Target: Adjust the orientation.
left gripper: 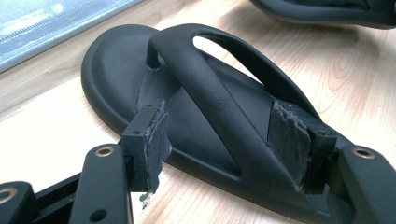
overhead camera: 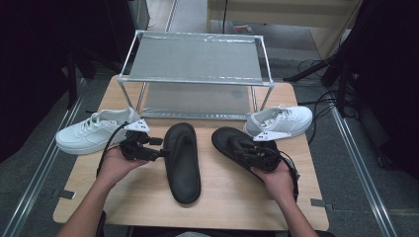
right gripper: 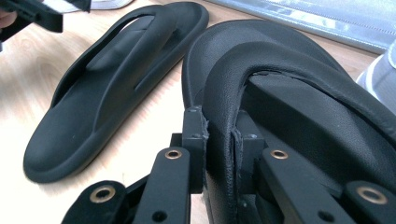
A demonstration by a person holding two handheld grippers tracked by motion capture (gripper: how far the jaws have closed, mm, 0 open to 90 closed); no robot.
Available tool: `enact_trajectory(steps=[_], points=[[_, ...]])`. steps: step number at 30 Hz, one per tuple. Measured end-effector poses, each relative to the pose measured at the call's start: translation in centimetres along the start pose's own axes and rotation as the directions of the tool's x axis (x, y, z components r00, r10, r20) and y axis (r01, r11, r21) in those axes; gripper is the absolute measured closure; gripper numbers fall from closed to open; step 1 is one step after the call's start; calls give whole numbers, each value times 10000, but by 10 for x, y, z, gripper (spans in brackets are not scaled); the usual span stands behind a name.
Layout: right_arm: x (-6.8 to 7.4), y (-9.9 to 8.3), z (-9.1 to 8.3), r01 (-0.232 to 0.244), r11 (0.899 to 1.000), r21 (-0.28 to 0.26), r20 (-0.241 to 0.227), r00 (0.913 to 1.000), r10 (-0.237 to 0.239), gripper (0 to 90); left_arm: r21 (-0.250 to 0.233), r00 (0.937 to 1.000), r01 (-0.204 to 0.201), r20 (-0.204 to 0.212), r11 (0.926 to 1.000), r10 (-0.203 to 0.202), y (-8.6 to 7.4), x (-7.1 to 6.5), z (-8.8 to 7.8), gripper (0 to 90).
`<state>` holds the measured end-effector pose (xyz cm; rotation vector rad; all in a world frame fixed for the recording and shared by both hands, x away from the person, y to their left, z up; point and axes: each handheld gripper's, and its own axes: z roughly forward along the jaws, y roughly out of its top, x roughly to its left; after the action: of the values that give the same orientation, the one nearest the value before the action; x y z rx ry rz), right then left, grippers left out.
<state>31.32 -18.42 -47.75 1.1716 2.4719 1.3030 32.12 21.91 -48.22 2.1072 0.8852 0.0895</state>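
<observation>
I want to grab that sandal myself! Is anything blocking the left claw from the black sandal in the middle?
No. The left claw stands open around a strap of the black rubber thong sandal on the wooden table; nothing sits between them.

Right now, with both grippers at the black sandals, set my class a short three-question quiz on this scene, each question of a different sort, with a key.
1. True or false: the right gripper is shut on a strap of the right sandal.
2. Multiple choice: the jaws of the left gripper stand (A) clamped on a white sneaker, (B) open on either side of a strap of the left sandal, (C) shut on nothing.
3. Short answer: what lies at each outer end of the row of footwear in front of the metal rack?

Key
1. True.
2. B.
3. A white sneaker: the left sneaker and the right sneaker.
</observation>
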Motion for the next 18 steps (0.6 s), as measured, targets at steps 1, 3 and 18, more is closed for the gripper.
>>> enact_trajectory(steps=[1,3,18], points=[[1,1,2,16,10000,16,30,10000,-16,804,7,10000,-4,-25,10000,4,0,0,0,384],[2,3,7,4,10000,9,3,10000,-4,804,-44,10000,36,-23,10000,-36,-1,-1,-1,384],[12,16,38,-321,9987,389,328,9990,308,803,-33,9999,16,-136,10000,-17,-9,-4,-5,384]])
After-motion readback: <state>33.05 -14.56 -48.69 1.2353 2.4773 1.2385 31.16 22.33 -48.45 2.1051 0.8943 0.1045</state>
